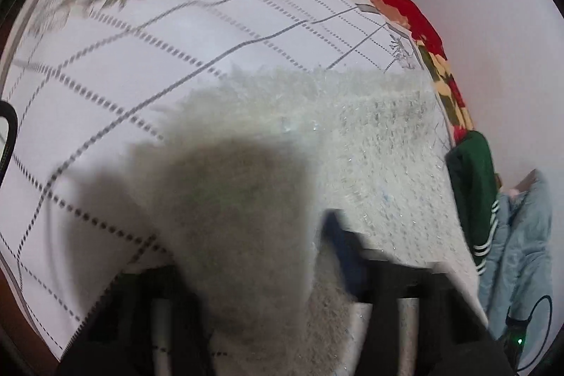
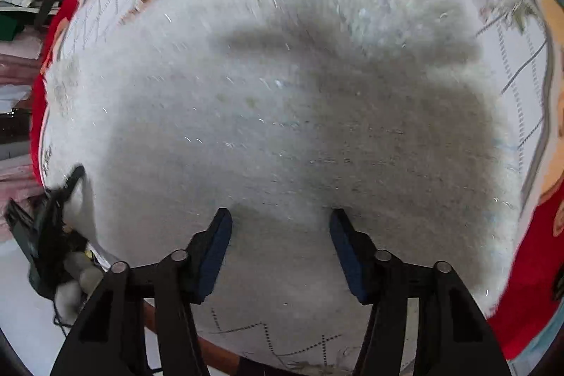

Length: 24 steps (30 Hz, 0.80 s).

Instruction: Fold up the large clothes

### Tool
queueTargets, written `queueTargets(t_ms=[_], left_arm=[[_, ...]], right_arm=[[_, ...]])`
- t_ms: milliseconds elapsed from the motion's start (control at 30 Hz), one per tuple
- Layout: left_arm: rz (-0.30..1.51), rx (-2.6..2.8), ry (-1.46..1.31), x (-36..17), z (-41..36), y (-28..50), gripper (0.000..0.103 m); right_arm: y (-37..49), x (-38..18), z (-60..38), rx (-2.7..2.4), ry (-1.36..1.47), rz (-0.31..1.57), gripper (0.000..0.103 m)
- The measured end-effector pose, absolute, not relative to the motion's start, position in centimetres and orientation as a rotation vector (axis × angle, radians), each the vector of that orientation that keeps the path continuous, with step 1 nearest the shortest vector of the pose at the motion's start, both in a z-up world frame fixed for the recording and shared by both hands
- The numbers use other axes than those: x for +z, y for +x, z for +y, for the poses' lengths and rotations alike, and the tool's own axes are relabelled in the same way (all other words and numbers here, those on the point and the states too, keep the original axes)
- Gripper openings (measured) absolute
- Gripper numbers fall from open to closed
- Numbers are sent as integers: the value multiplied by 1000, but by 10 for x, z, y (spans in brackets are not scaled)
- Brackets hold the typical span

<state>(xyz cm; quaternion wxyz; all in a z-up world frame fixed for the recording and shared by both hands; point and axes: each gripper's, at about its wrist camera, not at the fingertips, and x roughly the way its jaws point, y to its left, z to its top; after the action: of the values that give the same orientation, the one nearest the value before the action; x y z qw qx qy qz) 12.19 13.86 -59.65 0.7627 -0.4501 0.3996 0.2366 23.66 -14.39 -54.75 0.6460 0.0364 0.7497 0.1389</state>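
Hovering our right gripper (image 2: pixel 280 249) above the fluffy white knitted garment (image 2: pixel 282 101), jaws spread; our left gripper (image 1: pixel 268 298) pinches that garment's fold over the white grid-patterned cloth (image 1: pixel 158 59).

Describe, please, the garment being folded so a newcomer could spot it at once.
Find the white checked cloth covering the table. On it lies the sweater, between both sets of jaws: white, fuzzy and flecked with sparkle, unlike the smooth green garment beside it.

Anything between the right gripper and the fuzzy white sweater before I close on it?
Nothing visible. The right gripper is open, its jaws spread directly over the white sweater, with only bare fabric between the fingertips. The left gripper is draped by sweater fabric.
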Motion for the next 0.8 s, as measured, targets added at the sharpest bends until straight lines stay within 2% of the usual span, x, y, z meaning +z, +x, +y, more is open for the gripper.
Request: queueTargets(t_ms=[67, 233, 400, 500, 567, 667, 767, 800], left_arm=[[862, 531, -920, -585, 136, 127, 18], [755, 492, -629, -509, 102, 142, 15], [638, 337, -224, -436, 10, 146, 15], [651, 252, -69, -430, -36, 147, 15], [673, 226, -42, -432, -46, 150, 15], [681, 203, 18, -432, -63, 149, 15], [669, 164, 96, -433, -82, 149, 15], [660, 149, 137, -434, -92, 147, 15]], right_arm=[[237, -566, -150, 328, 107, 1702, 54], [247, -580, -166, 422, 230, 1693, 56], [244, -585, -179, 505, 303, 1667, 56], [244, -574, -205, 555, 382, 1680, 56], [234, -546, -247, 557, 492, 1609, 56], [211, -515, -313, 389, 423, 1497, 57], [192, -551, -354, 350, 474, 1590, 58], [187, -572, -363, 355, 514, 1617, 55]])
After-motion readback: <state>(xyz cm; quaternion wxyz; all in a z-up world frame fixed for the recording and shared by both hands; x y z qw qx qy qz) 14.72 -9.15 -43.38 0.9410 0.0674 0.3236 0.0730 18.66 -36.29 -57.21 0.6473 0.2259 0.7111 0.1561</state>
